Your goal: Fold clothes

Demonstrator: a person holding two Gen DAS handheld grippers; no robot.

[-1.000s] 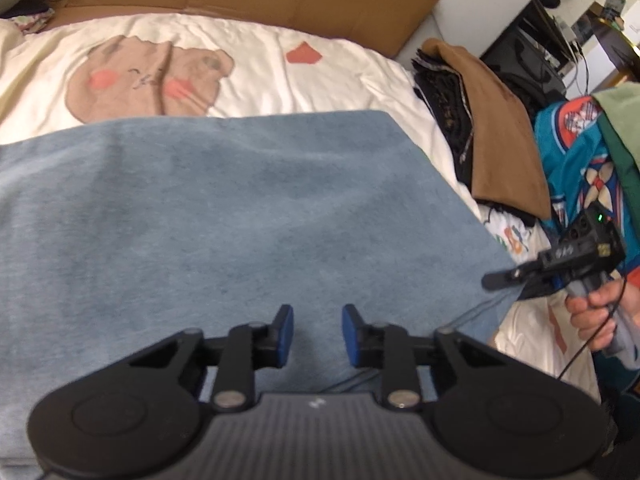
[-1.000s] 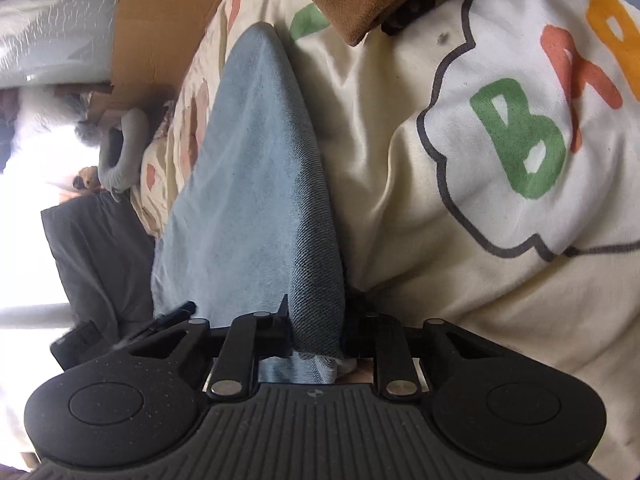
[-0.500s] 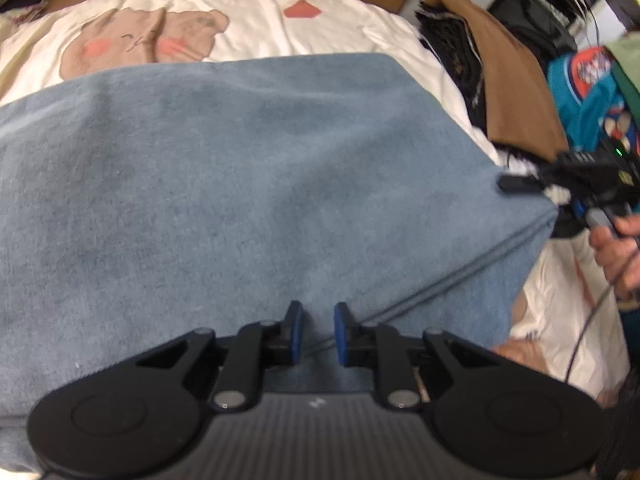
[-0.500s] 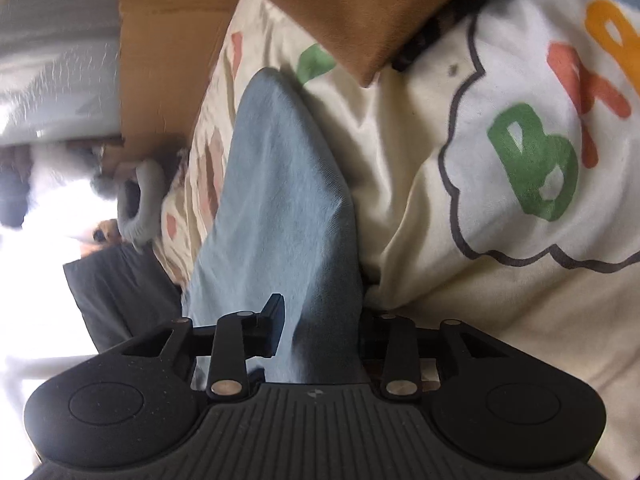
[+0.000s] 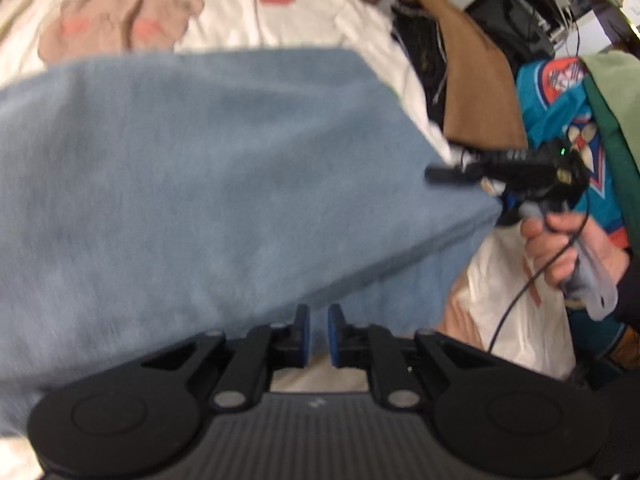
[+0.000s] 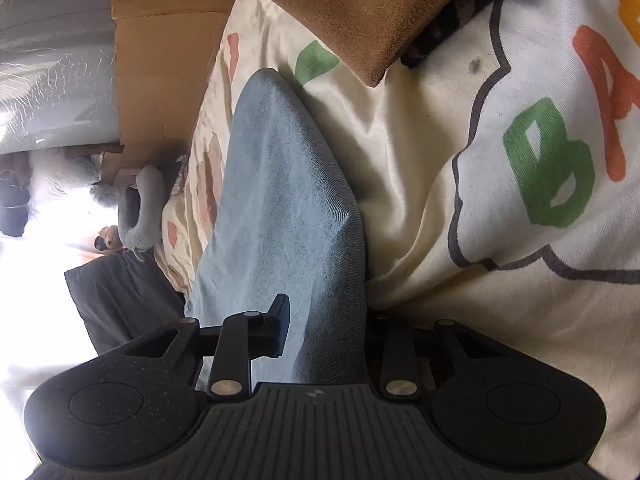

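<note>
The blue cloth (image 5: 208,168) lies spread on the bed cover (image 6: 420,160), with its near edge lifted a bit. The left gripper (image 5: 318,334) is closing on that near edge, with cloth between its fingers and only a thin slot left between the blue pads. The right gripper (image 6: 324,320) holds the side corner of the cloth; its jaws are closing too, with a thick fold of cloth between them, but one finger hides behind the fold, so I cannot tell if they squeeze hard.

What could go wrong: the left gripper may catch only the top layer, so the bottom layer stays behind and the fold comes out crooked. The right one may let the fat fold slip out if it is loose. One hand pulling more than the other would make wrinkles.

A second ago the left gripper was spread wider and sat over flat cloth. Now the edge is raised and the right corner is pulled up. The right fingers were tighter then
</note>
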